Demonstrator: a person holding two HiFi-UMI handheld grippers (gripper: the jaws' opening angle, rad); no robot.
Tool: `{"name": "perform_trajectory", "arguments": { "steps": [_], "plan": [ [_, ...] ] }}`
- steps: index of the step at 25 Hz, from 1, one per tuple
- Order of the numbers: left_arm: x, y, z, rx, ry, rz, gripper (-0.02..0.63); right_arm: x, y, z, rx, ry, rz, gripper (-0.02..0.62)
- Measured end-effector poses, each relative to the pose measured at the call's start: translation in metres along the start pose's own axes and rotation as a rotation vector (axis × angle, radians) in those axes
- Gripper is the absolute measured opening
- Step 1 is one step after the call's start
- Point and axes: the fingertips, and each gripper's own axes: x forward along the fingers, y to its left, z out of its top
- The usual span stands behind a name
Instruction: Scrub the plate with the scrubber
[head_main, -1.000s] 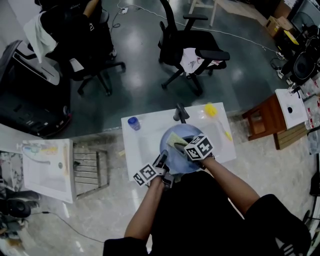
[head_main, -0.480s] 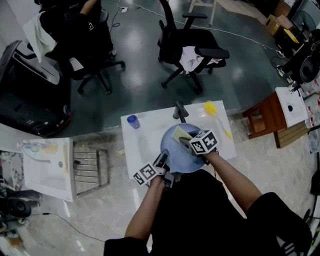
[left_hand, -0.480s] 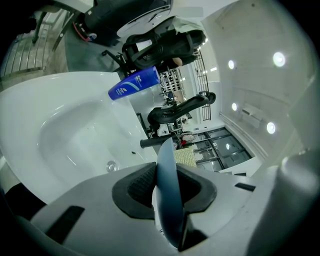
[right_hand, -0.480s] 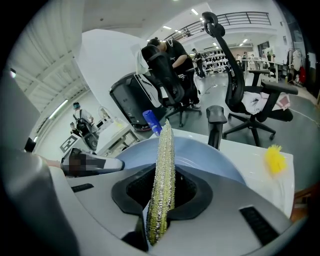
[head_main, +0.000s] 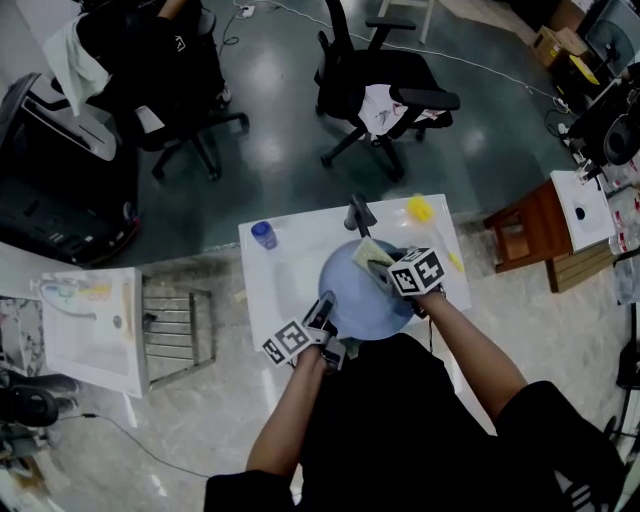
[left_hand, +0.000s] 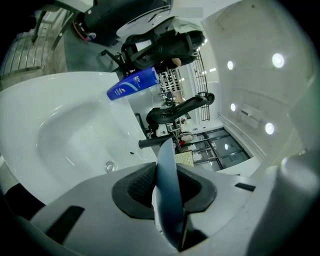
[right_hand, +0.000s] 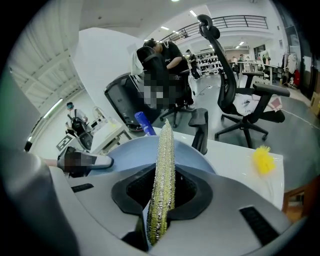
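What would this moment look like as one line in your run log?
left gripper: shut on plate rim | right gripper: shut on scrubber, at plate's far edge | place: over white sink

Near rim of the round blue plate hidden behind the person's black top, fluffy yellow brush blurred, blue plastic bottle label unreadable

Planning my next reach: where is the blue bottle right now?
In the head view the blue bottle stands at the far left corner of the white sink, left of the faucet and up-left of the blue plate.
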Motion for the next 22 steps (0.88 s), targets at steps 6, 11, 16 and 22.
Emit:
{"name": "perform_trajectory", "arguments": {
  "steps": [6, 11, 16, 22],
  "plan": [
    [0.000, 0.001, -0.001, 0.009, 0.003, 0.013, 0.083, -0.013, -0.019, -0.004, 0.012, 0.006, -0.046, 0.057],
    [-0.003, 0.004, 0.005, 0.009, -0.010, 0.025, 0.083, -0.020, -0.029, -0.006, 0.028, 0.000, -0.065, 0.057],
    [-0.001, 0.005, 0.007, -0.042, -0.039, 0.023, 0.083, -0.021, -0.028, -0.011, -0.006, 0.017, -0.083, 0.057],
    [0.002, 0.011, 0.010, -0.090, -0.068, 0.040, 0.086, -0.023, -0.020, -0.015, -0.064, 0.050, -0.117, 0.057]
  ]
}}
